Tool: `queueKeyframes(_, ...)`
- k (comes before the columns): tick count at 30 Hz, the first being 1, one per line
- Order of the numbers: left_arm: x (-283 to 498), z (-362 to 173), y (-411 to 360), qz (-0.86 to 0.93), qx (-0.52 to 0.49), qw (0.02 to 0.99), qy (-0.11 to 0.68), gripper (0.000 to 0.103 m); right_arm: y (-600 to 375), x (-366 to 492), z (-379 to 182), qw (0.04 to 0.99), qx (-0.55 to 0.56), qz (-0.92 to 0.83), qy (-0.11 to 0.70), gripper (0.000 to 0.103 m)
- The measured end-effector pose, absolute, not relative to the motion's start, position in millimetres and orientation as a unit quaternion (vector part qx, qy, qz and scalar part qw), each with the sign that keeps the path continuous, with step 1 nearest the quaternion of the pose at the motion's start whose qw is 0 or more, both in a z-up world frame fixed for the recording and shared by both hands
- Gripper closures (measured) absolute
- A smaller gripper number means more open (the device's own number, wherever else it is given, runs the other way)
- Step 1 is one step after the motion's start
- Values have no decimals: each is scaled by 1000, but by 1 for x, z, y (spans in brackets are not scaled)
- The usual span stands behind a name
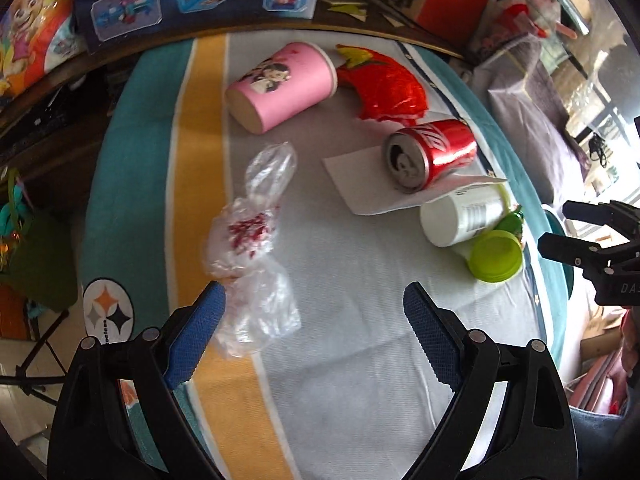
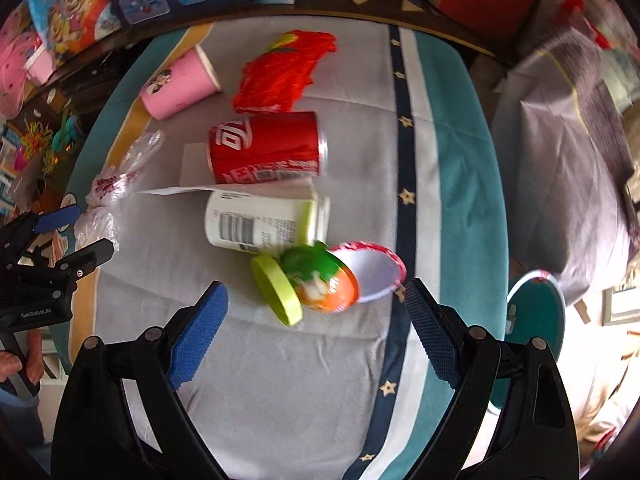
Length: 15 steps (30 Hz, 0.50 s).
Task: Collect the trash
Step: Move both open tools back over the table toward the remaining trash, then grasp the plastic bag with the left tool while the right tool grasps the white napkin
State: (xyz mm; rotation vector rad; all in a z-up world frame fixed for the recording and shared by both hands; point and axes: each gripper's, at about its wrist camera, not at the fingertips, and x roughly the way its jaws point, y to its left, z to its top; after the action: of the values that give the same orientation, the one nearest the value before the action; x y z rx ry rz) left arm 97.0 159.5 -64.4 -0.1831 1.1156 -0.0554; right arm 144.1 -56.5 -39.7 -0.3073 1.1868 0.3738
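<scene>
Left wrist view: your left tool [image 1: 314,300] hangs open over the striped cloth [image 1: 360,340], its left pad touching the plastic bag [image 1: 252,240] (nothing gripped). Beyond lie the pink cup [image 1: 280,86], red wrapper [image 1: 384,84], can [image 1: 432,152] on a napkin [image 1: 360,184], and white tub [image 1: 460,216]. Your right tool [image 2: 316,300] is open too, just short of the green lid [image 2: 278,288] and snack cup [image 2: 332,280].
</scene>
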Motion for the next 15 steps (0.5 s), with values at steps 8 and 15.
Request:
queueKeyframes(8, 99, -81, 192, -7, -113, 836, 537, 12, 11, 170, -53, 788, -211, 205, 541, 17)
queueKeyframes(15, 114, -93, 194, -14, -112, 830, 547, 12, 27, 190, -76, 774, -207, 200, 564, 34)
